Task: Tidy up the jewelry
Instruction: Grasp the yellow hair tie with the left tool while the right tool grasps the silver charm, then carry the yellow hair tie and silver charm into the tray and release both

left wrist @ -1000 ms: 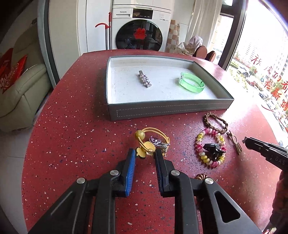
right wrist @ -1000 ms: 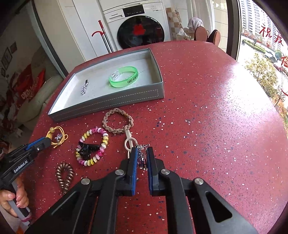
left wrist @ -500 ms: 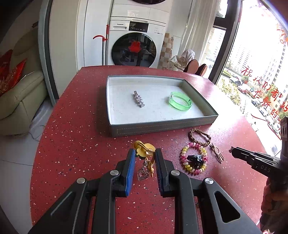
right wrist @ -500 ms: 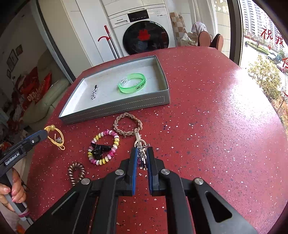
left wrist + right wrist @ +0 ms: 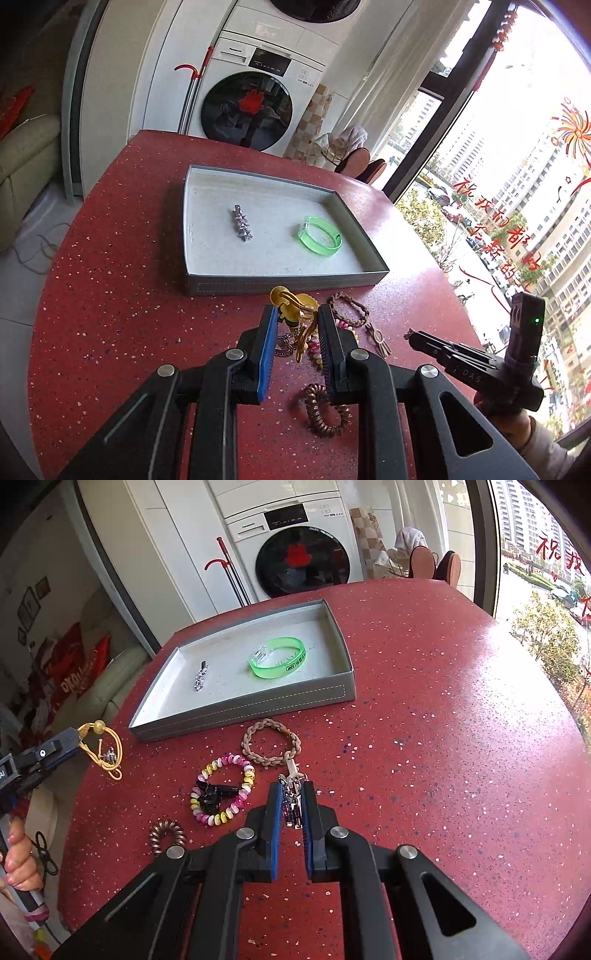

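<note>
1. Yellow cord bracelet [image 5: 105, 751], with its gold bead and small charms, hangs from my left claw [image 5: 297, 325], which is clamped on it. In the right wrist view it dangles clear of the red worktop [image 5: 461, 738] at the left edge of the frame, so I judge it is lifted to go over the wall of the grey tray [image 5: 243, 707].
2. My right claw [image 5: 293, 805], at lower centre of its own frame, is pinched almost fully together on a small metal charm cluster [image 5: 291, 801]. The cluster's clasp runs up to the braided brown bracelet [image 5: 271, 747], which lies flat just in front of the tray, so I take it that this piece has not left the worktop yet.
3. Already in the tray: a green bangle [image 5: 277, 657] toward its right side and a silver clip [image 5: 199, 675] toward its left, well apart, leaving bare floor between them for more pieces.
4. Waiting outside are a pink-and-yellow bead bracelet [image 5: 223, 794] ringed around a black clip, and a brown coil hair tie [image 5: 168, 834] at lower left.
5. Pose: the left claw is raised and angled down toward the tray; the right claw tilts down more steeply, low over the worktop. A hand [image 5: 20, 860] grips the left handle at the frame's left edge.
</note>
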{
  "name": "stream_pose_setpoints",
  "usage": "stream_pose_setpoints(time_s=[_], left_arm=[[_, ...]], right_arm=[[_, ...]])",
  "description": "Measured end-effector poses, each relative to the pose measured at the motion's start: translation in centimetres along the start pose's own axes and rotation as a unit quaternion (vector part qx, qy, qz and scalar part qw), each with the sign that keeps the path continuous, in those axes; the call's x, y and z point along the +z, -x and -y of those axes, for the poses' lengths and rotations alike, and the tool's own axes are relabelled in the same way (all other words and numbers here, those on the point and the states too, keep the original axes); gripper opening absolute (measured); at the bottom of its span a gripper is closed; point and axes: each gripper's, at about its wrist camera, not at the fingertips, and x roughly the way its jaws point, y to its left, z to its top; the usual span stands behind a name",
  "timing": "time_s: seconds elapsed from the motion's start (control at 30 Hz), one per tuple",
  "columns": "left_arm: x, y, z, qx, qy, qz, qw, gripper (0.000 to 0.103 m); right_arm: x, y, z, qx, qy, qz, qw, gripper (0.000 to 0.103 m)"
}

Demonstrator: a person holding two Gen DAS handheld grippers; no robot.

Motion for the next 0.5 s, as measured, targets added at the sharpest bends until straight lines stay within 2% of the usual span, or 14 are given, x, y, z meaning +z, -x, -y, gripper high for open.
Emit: stream_pose_setpoints(time_s=[0.03, 0.07, 0.13, 0.17, 0.23, 0.33, 0.4, 0.5], left_arm=[[0.0, 0.1, 0.0, -0.004, 0.0, 0.002, 1.0, 0.04], [-0.1, -0.2, 0.3, 0.023, -0.015, 0.0, 0.9996, 0.04], [-1.0, -1.9, 0.9, 0.125, -0.078, -0.018, 0.9889, 0.04], [-1.5, -2.6, 0.5, 0.134, -0.083, -0.031, 0.987, 0.04], [-2.5, -3.4, -0.8, 0.124, -0.063, -0.052, 0.989, 0.04], [-3.2, -3.2, -2.0, 0.103, -0.038, -0.055, 0.9924, 0.04], [-3.1, -2.1, -2.8, 0.041, 0.0, -0.047, 0.998, 0.04], [-2.4, -0.5, -2.6, -0.028, 0.023, -0.024, 0.999, 0.04]], right_arm=[[0.0, -0.1, 0.0, 0.0, 0.0, -0.001, 1.0, 0.011], [0.0, -0.2, 0.0, 0.001, 0.0, -0.002, 1.0, 0.011], [0.0, -0.3, -0.1, 0.003, -0.001, -0.004, 1.0, 0.011], [0.0, -0.3, -0.2, 0.004, -0.001, -0.003, 1.0, 0.011], [-0.1, -0.3, -0.3, 0.006, 0.0, -0.003, 1.0, 0.011], [-0.1, -0.6, -0.7, 0.008, 0.003, -0.006, 1.0, 0.011], [-0.1, -0.7, -0.8, 0.011, 0.003, -0.006, 1.0, 0.011], [0.0, -1.1, -1.0, 0.014, 0.004, -0.008, 1.0, 0.011]])
